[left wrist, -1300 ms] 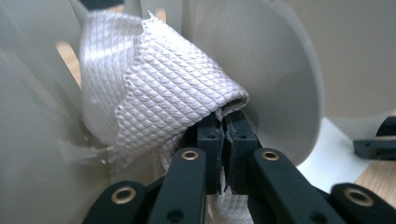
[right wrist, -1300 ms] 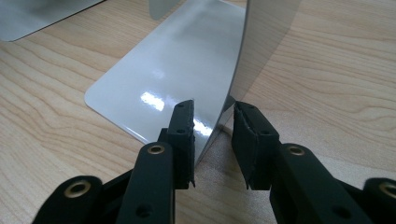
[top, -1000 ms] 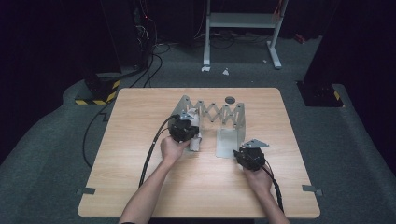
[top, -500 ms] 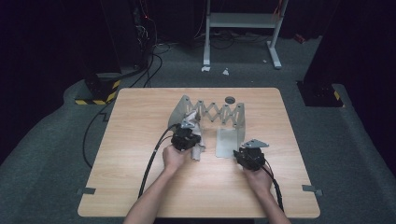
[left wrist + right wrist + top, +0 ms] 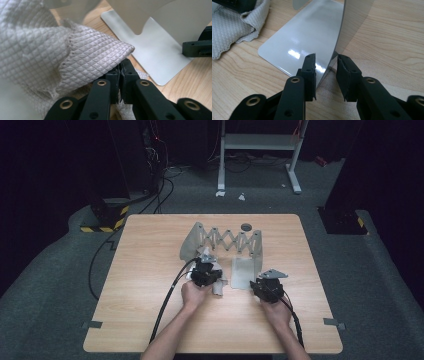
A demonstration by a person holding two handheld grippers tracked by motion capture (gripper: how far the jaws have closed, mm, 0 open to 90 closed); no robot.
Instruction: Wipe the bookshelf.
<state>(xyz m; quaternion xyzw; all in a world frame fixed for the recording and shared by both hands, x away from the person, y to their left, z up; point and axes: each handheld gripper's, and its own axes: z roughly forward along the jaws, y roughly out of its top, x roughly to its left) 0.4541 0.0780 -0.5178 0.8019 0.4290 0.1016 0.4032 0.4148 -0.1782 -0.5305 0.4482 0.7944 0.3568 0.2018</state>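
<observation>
Wiping of the metal rack (image 5: 227, 242) appears to be under way, not finished. The rack, an expanding scissor-type frame with a flat end plate at each side, stands near the middle of the table (image 5: 150, 270), slightly toward its far edge. A small dark disc (image 5: 246, 226) lies just beyond it, near the far edge.

Left hand-held gripper (image 5: 205, 274): jaws closed on the quilted grey cloth (image 5: 82, 57), with a fold of fabric pinched between the pads. The cloth is bunched against the left end plate of the rack, near the table's centre.

Right hand-held gripper (image 5: 326, 72): jaws narrowly apart, one on each side of the upright edge of the right end plate (image 5: 352, 22). Neither pad can be seen pressing on the metal, so the plate is straddled rather than clamped. The plate's flat foot (image 5: 307, 40) lies on the table in front of the jaws.

Judged status: cloth is in hand and the rack is steadied. Which surfaces are already wiped cannot be told; the metal shows glare but no clear marks.

Compared with half a second ago, the left hand and its cloth have drawn back toward the near edge, away from the left end plate. The right hand-held gripper and the rack hold their positions.
</observation>
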